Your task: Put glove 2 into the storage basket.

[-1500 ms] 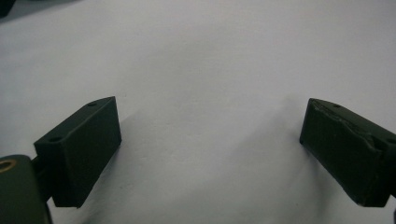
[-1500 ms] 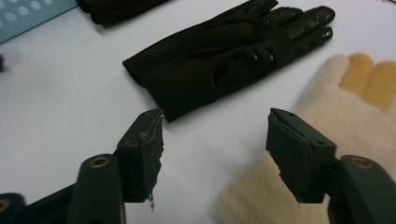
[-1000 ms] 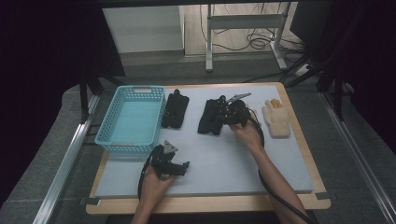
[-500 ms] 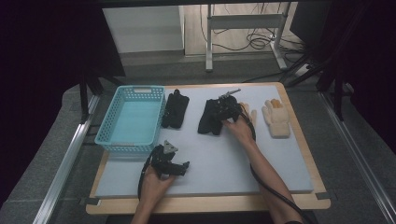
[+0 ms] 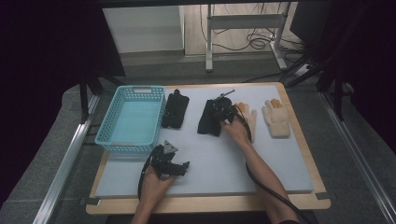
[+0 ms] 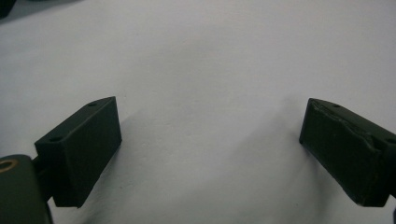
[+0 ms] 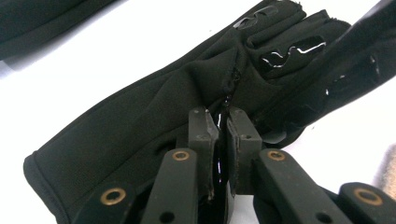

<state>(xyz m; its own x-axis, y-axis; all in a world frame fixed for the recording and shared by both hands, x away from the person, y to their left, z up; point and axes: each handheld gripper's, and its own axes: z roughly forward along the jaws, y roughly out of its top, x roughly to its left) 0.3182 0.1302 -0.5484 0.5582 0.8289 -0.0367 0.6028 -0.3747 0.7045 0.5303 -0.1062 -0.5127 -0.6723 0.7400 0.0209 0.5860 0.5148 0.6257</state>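
A black glove point(image 5: 208, 119) point(image 7: 154, 116) lies on the grey mat point(image 5: 210, 154) near the middle back. My right gripper point(image 5: 223, 110) point(image 7: 223, 126) sits on it, jaws shut on a pinch of its fabric. A second black glove point(image 5: 175, 108) lies left of it, next to the blue basket point(image 5: 116, 135). Two cream gloves point(image 5: 276, 117) lie to the right; one point(image 5: 249, 116) is just behind my right hand. My left gripper point(image 5: 176, 166) point(image 6: 210, 140) rests on the mat near the front left, jaws wide open over bare mat.
The blue basket holds nothing. Around the mat runs the wooden table edge point(image 5: 205, 205). A metal rail point(image 5: 60, 172) runs along the left side. Cables trail from both grippers toward the front.
My right gripper has slid left along the back, dragging the black glove with it and uncovering a cream glove. The left gripper has stayed put.
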